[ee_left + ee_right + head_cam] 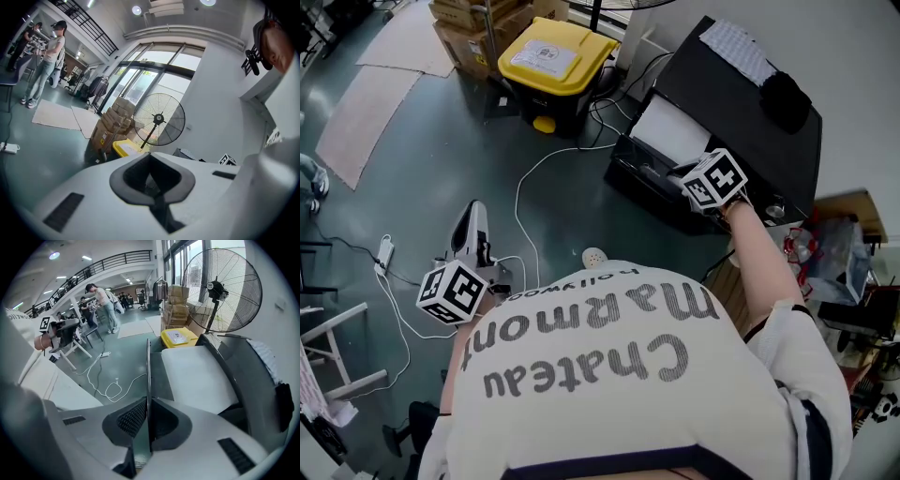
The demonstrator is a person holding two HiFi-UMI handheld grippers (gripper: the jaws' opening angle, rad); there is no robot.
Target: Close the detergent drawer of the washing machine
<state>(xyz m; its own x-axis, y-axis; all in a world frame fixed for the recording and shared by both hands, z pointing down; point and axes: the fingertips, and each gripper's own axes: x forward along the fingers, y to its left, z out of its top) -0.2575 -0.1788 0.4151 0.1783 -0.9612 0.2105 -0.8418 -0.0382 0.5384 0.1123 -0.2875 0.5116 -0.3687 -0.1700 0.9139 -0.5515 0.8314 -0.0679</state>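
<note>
Currently the right tool point(147, 420) clamps the detergent drawer point(148, 366) — dark, thin-fronted, pulled out.

A cream short-sleeved T-shirt point(609, 394) with grey lettering and dark trim fills the lower frame. The pale grey left claw point(472, 217) and right claw point(667, 174) each bear a white cube with black square markers.

Yellow-lidded bin point(555, 54), cardboard boxes point(478, 28), pedestal fan point(220, 289), white floor cable point(518, 192)

drawer point(639, 178) partly hidden behind right gripper point(686, 178), fan point(596, 13) cropped at top
</note>
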